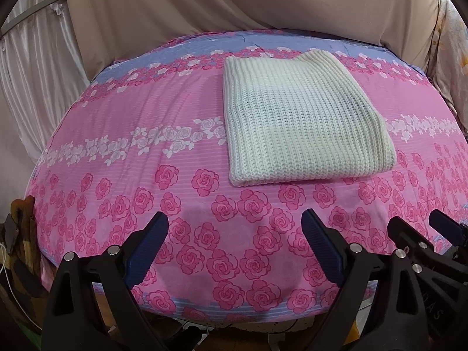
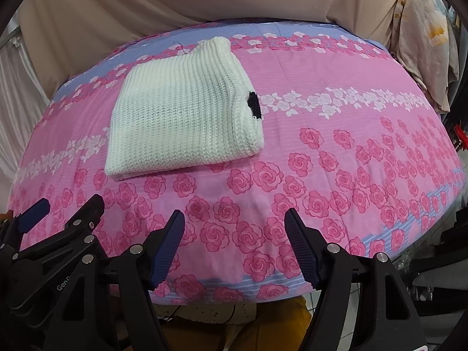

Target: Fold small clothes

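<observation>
sweater (image 1: 301, 117) folded, 12 o'clock | soft, light, floppy; grab near corners | left gripper (image 1: 234, 234) and right gripper (image 2: 234, 231) jaws spread, empty

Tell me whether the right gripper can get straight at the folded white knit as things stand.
Probably yes. The right gripper is open and empty, and only bare rose-print cover lies between it and the white knit. The left gripper sits off to the side, out of that path.

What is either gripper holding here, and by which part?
Nothing is held. The left gripper and right gripper both stand open over the floral sheet, short of the folded white knit garment, which lies untouched.
</observation>
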`<move>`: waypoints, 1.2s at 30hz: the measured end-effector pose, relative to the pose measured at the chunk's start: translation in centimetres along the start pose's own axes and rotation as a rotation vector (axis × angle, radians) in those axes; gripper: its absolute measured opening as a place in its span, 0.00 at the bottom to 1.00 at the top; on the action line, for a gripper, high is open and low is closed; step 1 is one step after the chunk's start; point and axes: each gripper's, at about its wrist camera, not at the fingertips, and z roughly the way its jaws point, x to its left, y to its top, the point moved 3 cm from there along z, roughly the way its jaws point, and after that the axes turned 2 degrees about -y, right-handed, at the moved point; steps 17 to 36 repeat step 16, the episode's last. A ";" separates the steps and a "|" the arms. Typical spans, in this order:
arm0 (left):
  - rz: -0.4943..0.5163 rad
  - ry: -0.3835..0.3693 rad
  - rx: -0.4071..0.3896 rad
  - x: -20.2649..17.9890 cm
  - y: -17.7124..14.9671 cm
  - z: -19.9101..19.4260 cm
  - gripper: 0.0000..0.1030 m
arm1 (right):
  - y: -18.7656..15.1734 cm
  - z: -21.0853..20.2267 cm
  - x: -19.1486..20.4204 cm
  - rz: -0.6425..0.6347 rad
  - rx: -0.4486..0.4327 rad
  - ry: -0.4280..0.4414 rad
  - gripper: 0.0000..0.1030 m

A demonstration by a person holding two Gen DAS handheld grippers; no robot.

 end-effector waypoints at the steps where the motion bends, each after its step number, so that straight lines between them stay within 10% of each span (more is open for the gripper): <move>1: -0.003 0.000 0.001 0.1 0.0 0.1 0.88 | 0.0 0.1 0.1 -0.001 0.002 0.001 0.67; 36: -0.015 -0.002 0.014 0.3 0.1 0.6 0.88 | 0.3 0.5 0.4 -0.006 0.007 0.000 0.67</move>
